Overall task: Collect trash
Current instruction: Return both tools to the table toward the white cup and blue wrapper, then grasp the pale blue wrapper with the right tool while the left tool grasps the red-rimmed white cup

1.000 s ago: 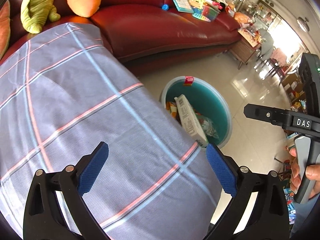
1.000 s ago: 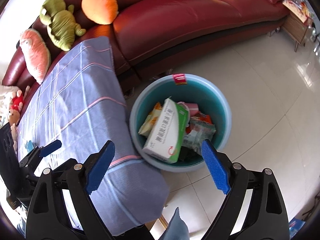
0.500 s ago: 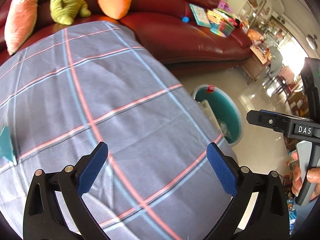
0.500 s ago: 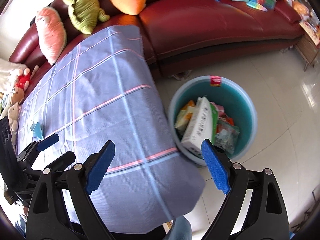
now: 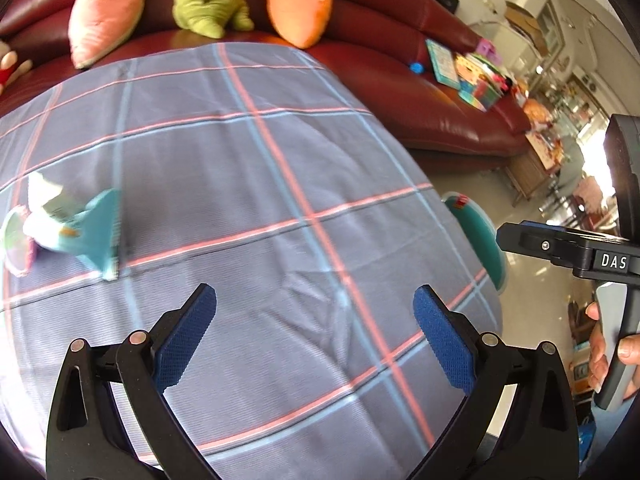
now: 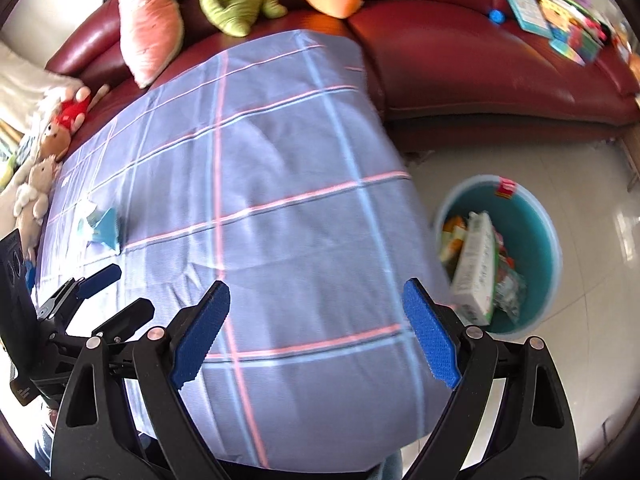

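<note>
A teal and white wrapper lies crumpled on the checked cloth at the left; the right wrist view shows this wrapper small at the cloth's far left. My left gripper hangs open over the cloth, to the right of the wrapper and nearer me, with nothing between its blue pads. My right gripper is open too, above the cloth's near right part. The teal bin on the floor to the right holds a white box and several packets; only the bin rim shows past the table edge in the left wrist view.
The table under the checked cloth drops off at the right beside the bin. A dark red sofa behind carries plush toys, an orange carrot cushion and books. A hand holds the right gripper's handle.
Both grippers have swept left from the bin across the cloth. The bin has slid to the right edge of both views and the teal wrapper has come into sight at the left.
</note>
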`<state>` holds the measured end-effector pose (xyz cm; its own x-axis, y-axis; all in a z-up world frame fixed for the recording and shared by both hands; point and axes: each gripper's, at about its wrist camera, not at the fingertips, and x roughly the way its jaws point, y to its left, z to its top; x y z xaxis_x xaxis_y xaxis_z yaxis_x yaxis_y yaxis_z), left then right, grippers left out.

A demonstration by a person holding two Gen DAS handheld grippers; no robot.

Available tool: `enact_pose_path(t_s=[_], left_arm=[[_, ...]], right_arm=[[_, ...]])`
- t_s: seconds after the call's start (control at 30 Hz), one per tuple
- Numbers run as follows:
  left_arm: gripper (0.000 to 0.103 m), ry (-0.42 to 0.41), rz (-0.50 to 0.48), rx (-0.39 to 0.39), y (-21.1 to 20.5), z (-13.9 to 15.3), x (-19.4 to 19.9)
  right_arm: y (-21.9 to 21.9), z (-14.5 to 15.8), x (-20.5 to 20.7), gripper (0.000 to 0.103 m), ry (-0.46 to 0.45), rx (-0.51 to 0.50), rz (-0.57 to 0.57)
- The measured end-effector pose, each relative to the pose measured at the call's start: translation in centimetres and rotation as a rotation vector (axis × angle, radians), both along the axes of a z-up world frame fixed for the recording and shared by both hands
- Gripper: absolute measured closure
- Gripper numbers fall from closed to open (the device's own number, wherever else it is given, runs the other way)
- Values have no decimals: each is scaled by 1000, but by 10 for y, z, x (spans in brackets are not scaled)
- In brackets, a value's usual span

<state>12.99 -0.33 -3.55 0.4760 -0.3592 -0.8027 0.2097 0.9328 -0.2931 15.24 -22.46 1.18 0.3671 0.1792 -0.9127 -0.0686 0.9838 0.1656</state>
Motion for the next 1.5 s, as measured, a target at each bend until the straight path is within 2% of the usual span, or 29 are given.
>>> enact_pose_path(t_s=[0.23,0.43,0.57,0.8,1.13,1.3,1.4,1.43,1.47,1.5], left_arm=[[4,-13,129,45,81,0,-11],[4,24,250,74,155,-12,-18],[4,38,321,81,193,-18,-21],[4,66,410,98,238,-28,-14],[4,94,516,84,286,-39,-4],[4,113,535,64,294,-43,1],[4,112,521,80,291,-43,8],[4,112,515,87,289,-43,10],[4,114,509,94,287,-43,13],[4,115,502,100,285,-43,16]], right_arm=[[71,2,14,19,7,-54,136],[146,-5,29,19,26,-134,316],[190,-14,37,19,41,-149,428],[268,-22,50,19,25,-156,609],[330,-40,68,19,25,-209,740],[349,-55,70,32,40,-209,770],[356,-65,74,40,48,-210,771],[357,-68,76,46,55,-205,766],[356,-71,78,57,63,-200,754],[355,-72,80,60,59,-205,748]])
